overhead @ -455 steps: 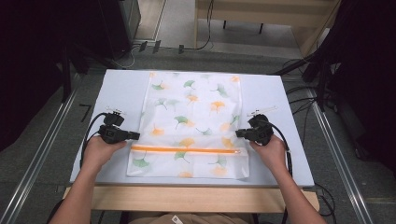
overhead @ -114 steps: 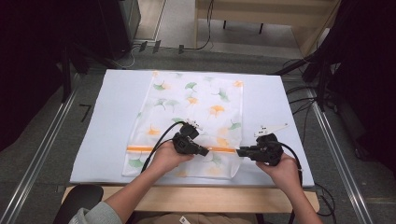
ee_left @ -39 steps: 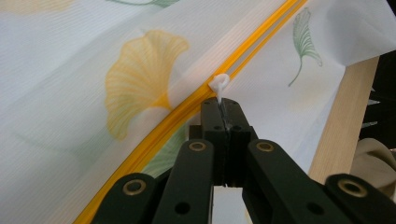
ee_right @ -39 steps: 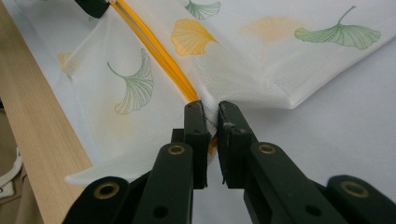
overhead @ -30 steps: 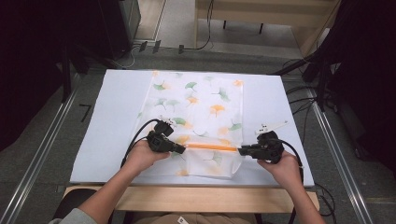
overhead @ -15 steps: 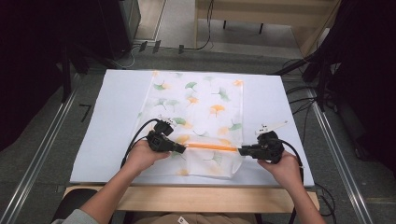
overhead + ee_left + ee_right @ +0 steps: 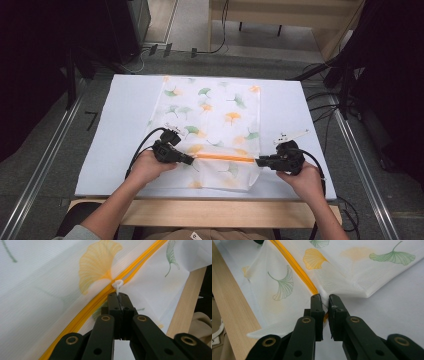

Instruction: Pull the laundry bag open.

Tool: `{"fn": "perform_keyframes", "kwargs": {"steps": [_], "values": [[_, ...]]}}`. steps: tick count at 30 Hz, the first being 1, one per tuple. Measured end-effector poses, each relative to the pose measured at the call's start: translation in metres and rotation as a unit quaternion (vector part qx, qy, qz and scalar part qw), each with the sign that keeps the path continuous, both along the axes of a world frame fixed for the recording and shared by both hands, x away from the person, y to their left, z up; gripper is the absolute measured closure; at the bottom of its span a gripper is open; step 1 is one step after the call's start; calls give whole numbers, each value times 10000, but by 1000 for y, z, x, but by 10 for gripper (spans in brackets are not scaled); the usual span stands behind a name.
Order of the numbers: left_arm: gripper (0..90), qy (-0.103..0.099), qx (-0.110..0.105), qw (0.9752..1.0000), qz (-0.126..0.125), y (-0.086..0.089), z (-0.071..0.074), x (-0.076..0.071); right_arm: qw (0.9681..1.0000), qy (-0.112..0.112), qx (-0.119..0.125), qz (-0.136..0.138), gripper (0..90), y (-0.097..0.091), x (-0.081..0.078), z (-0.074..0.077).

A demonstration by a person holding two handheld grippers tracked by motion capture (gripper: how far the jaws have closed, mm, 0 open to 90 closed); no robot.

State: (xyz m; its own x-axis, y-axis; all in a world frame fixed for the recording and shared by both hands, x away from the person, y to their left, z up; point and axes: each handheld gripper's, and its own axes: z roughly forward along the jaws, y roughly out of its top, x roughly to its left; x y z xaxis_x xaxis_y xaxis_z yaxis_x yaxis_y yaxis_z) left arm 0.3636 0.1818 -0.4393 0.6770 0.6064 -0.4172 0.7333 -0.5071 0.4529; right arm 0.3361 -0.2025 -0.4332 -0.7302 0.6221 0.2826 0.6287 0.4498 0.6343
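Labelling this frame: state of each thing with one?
White mesh bag with ginkgo leaf print: flat on table, near edge lifted.
Orange zipper: partly unzipped, taut.
White zipper pull: clamped by left gripper.
Left gripper: shut on pull.
Right gripper: shut on bag's zipper end.

Zipper pull (image 7: 117, 286): tab hidden between my left tongs (image 7: 118, 298). Zipper (image 7: 294, 268) end: buried between my right tongs (image 7: 325, 300). Mesh bag (image 7: 37, 290): cropped by frame edges.
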Motion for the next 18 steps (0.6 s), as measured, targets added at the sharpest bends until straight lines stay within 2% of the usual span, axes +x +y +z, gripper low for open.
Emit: {"fn": "perform_keyframes", "kwargs": {"steps": [7, 18], "values": [[900, -16, -12, 9998, 222, 19, 1, -2, 10000, 4, 9, -24, 850, -1, 0, 0], [900, -19, -27, 9997, 232, 15, 1, -4, 10000, 18, -61, -35, 850, -2, 2, -1]]}}
